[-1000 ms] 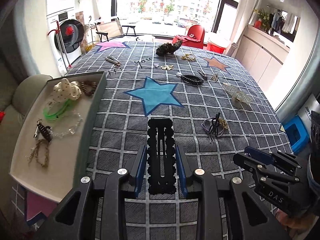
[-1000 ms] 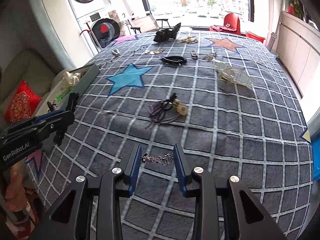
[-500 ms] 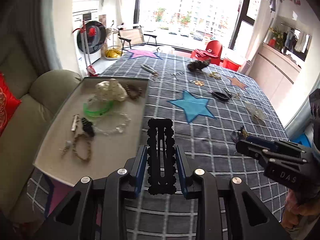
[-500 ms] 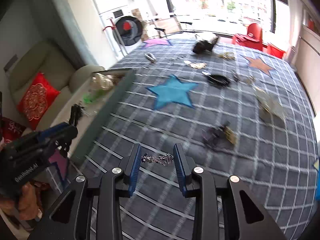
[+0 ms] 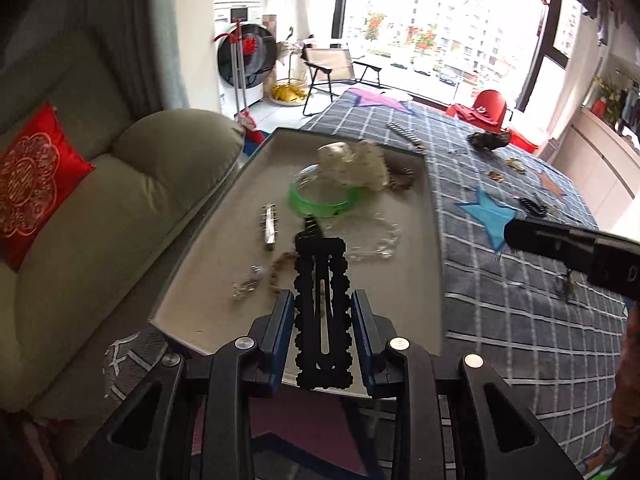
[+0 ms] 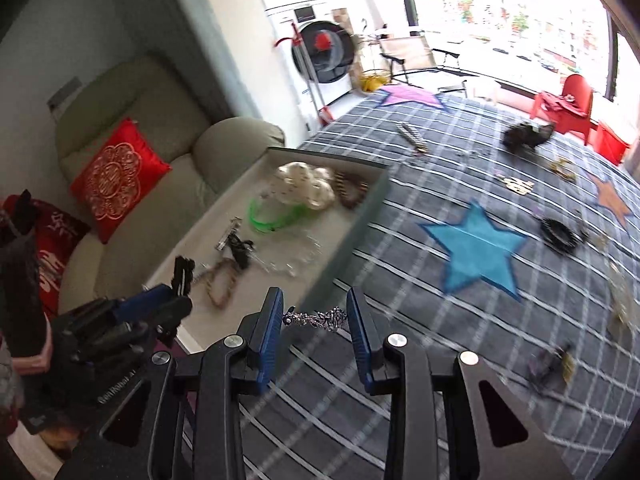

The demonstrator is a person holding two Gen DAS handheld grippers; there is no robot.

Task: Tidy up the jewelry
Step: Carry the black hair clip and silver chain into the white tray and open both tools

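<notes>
My left gripper [image 5: 322, 300] is shut on a long black scalloped hair clip [image 5: 322, 320], which hangs over the near end of the grey tray [image 5: 435, 240]. In the tray lie a white scrunchie [image 5: 352, 164], a green bangle [image 5: 320, 204], a clear bead bracelet [image 5: 372, 240], a silver clip [image 5: 269, 226] and a braided loop [image 5: 278, 270]. My right gripper [image 6: 314, 308] is shut on a small silver ornate piece [image 6: 314, 317], held across its pads just off the tray's [image 6: 360, 220] near right corner, above the checked cloth. The left gripper [image 6: 160, 304] sits to its left.
A beige sofa [image 5: 100, 220] with a red cushion [image 5: 32, 184] stands left of the tray. Loose pieces lie on the star-patterned cloth [image 6: 476, 248]: a black hair claw [image 6: 560, 234], a dark feathery piece [image 6: 524, 136], gold bits [image 6: 518, 186], purple hair ties [image 6: 548, 364].
Both grippers have swung left from over the cloth toward the tray. The left one now hangs over the tray's near end. Both holds are unchanged.
</notes>
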